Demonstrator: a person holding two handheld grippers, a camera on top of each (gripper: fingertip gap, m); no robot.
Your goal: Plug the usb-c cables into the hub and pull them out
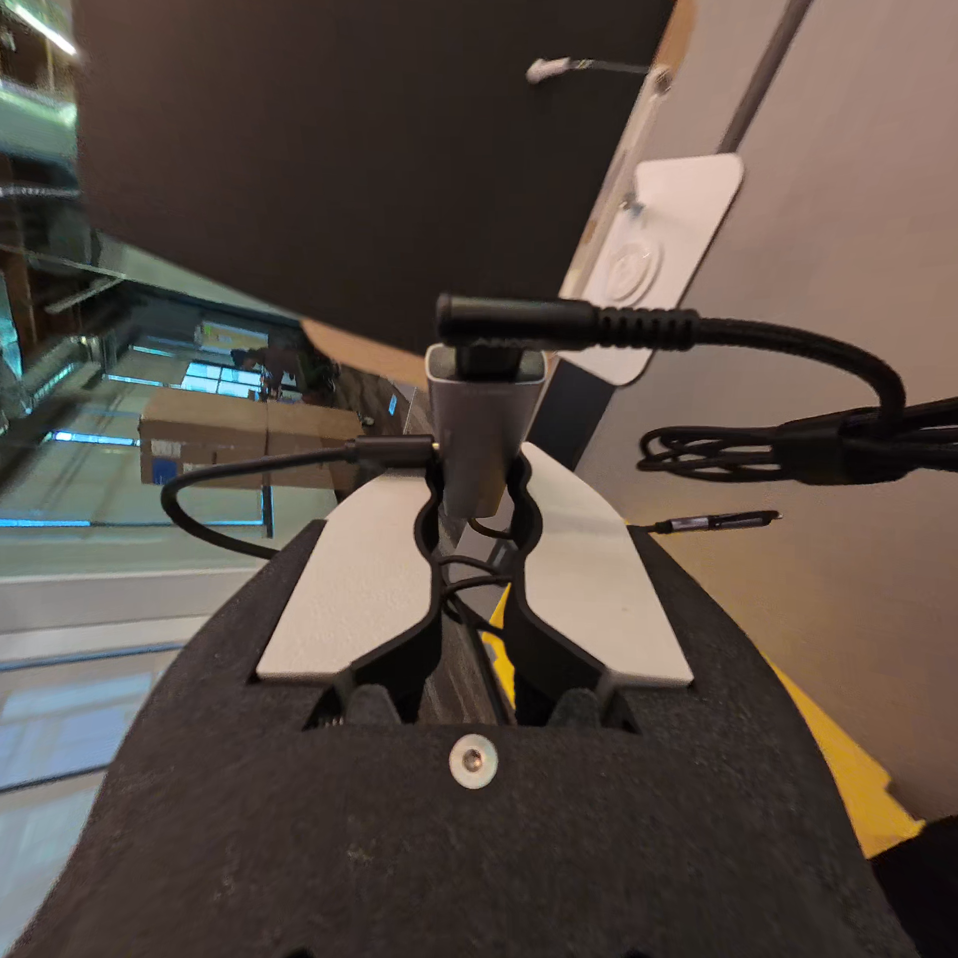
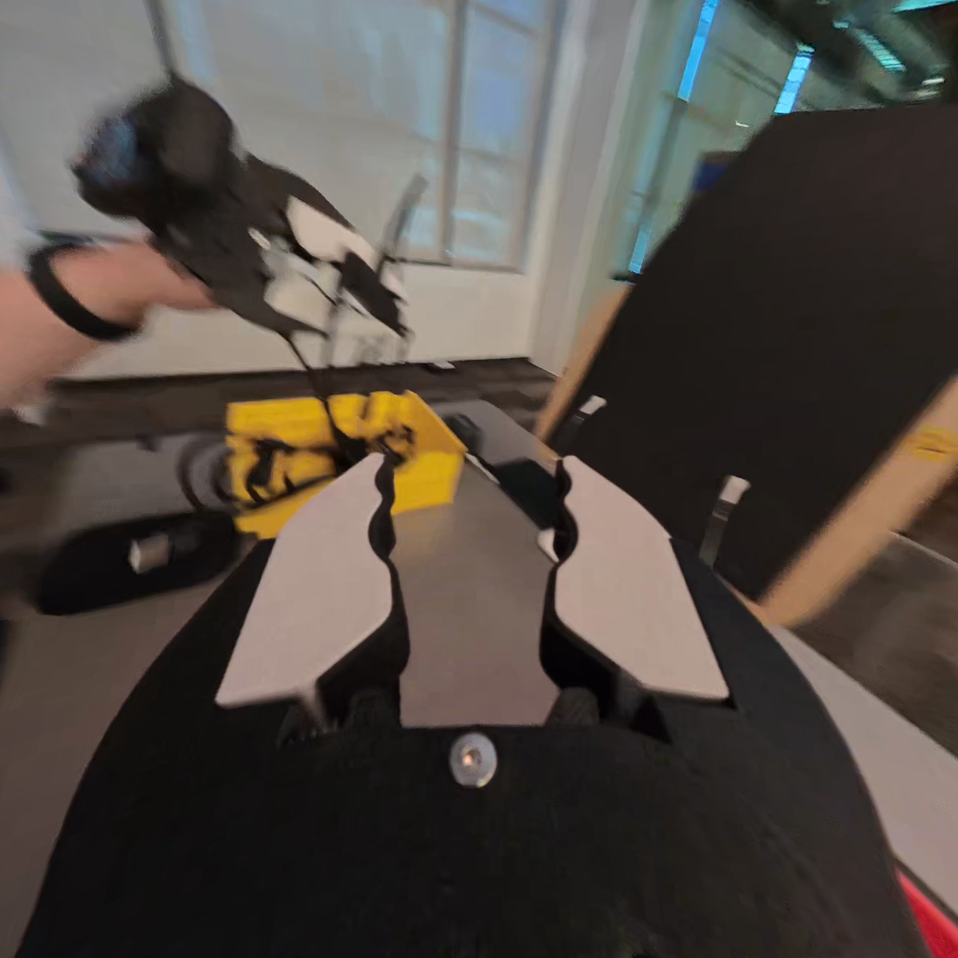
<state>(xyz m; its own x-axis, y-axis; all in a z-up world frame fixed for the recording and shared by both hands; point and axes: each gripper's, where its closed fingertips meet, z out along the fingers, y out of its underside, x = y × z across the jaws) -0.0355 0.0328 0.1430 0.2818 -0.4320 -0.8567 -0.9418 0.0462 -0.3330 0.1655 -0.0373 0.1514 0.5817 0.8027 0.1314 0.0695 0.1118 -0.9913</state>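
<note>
Left jaws: we clamp the slim grey metal hub (image 1: pixel 479 440) between both black pads (image 1: pixel 429 492), raised off the counter (image 1: pixel 777 259).
Plugged: one thin black usb-c cable (image 1: pixel 394 450) in its side, a thicker braided black cable (image 1: pixel 518 319) at its far end.
Handling: hub looks light, rigid, smooth, likely slippery; we take cables by their stiff plug housings, not the limp cord.
Right jaws (image 2: pixel 472 508): wide, holding nothing.

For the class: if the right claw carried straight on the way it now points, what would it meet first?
Probably the bare grey tabletop: the open, empty right claw points along it. Past that lies a dark flat object near the yellow case; blur leaves depth uncertain.
</note>
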